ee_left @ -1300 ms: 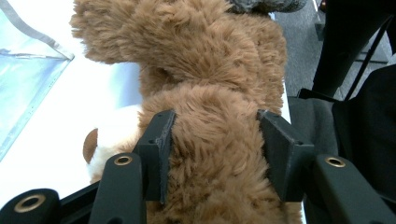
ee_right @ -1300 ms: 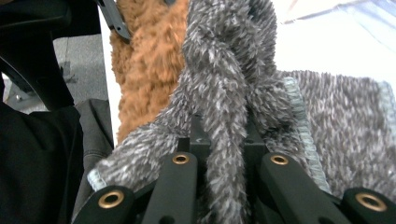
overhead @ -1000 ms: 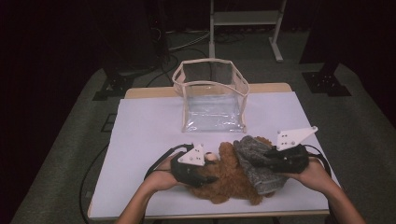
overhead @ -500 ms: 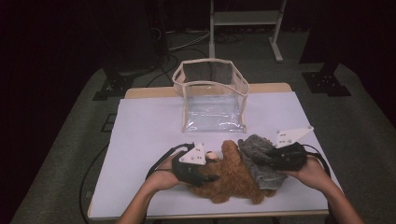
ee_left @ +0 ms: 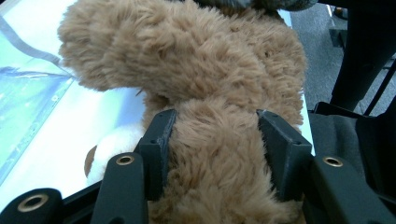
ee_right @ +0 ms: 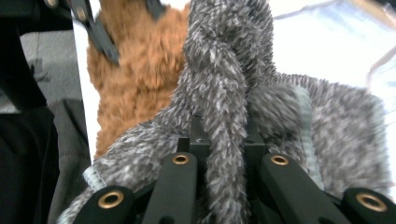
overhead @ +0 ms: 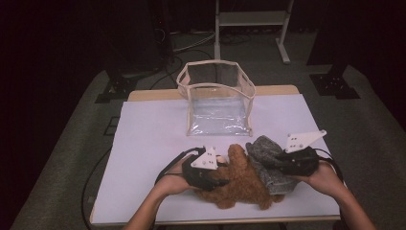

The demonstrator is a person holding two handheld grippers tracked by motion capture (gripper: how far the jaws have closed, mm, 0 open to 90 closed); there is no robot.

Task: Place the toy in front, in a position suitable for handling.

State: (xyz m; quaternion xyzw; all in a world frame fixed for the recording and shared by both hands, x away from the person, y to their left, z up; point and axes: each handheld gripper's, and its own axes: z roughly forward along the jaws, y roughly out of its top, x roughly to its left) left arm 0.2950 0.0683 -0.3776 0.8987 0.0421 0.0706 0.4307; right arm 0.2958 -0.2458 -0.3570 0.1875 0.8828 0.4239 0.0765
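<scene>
Right tongs point(overhead: 275, 165) dropped a little, pinched tight on the fuzzy grey knitted cloth point(overhead: 268, 160). Left tongs point(ee_left: 212, 140) squeeze the fluffy brown teddy bear point(overhead: 237, 179) on the near bench point(overhead: 153, 143). Pull the cloth gently over the bear.
</scene>
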